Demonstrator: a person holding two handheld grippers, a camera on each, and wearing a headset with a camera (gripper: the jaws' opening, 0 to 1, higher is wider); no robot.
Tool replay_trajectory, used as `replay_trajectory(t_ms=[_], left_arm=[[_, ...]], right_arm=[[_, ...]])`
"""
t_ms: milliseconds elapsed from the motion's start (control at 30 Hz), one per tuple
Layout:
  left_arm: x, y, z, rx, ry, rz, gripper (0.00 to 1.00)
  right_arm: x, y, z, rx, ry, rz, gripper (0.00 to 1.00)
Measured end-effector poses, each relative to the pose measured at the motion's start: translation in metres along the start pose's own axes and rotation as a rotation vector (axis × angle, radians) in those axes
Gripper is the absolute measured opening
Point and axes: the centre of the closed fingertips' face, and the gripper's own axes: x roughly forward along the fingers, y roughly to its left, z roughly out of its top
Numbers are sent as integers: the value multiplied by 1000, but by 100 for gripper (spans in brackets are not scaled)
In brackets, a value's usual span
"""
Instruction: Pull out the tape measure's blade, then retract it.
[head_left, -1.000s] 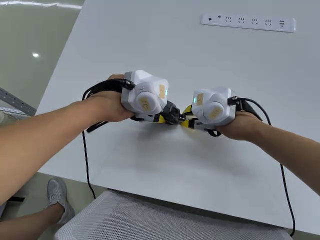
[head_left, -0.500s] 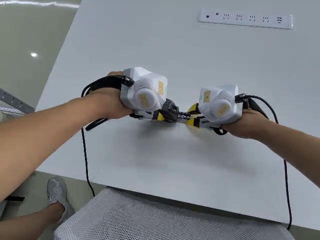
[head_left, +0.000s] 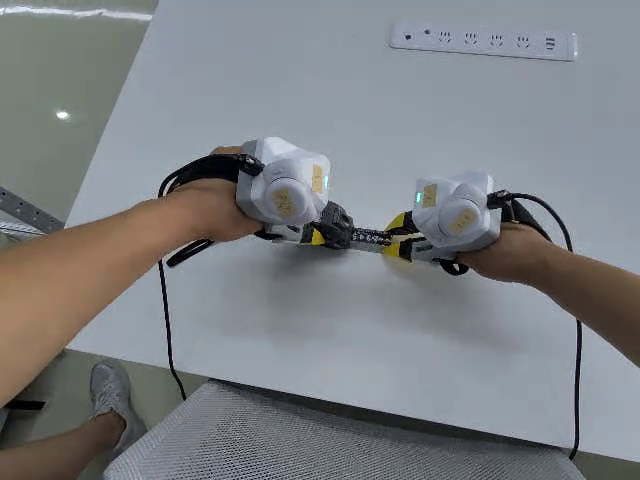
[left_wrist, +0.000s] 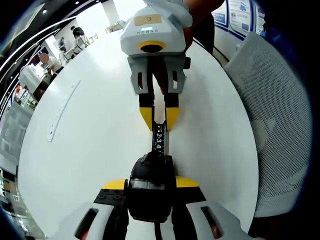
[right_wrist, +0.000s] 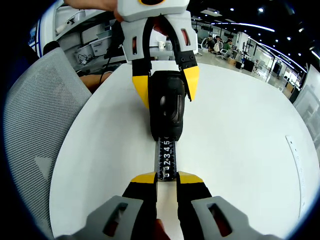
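A black tape measure case (head_left: 337, 226) is held just above the white table (head_left: 300, 90), with my left gripper (head_left: 322, 232) shut on it; the case (left_wrist: 151, 187) sits between the yellow-tipped jaws. A short length of black blade (head_left: 372, 237) with white numbers runs from the case to my right gripper (head_left: 400, 240), which is shut on the blade's end. In the right gripper view the blade (right_wrist: 167, 159) leads from my jaws to the case (right_wrist: 167, 107). The left gripper view has the blade (left_wrist: 159, 140) reaching the right gripper (left_wrist: 158, 117).
A white power strip (head_left: 483, 41) lies at the table's far edge. A grey mesh chair (head_left: 300, 440) stands at the near edge, below the grippers. Black cables (head_left: 165, 300) hang off both grippers. The floor drops away on the left, with a shoe (head_left: 112, 385) on it.
My right gripper has moved right, away from the left one, and a short length of blade has come out of the case. The left gripper holds its place.
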Motion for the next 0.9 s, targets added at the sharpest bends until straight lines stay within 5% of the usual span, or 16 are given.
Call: replay_trajectory(t_ms=[900], left_arm=[[2, -1, 1, 7, 6, -3, 28]], right_arm=[[-34, -2, -38, 35, 43, -18, 9]])
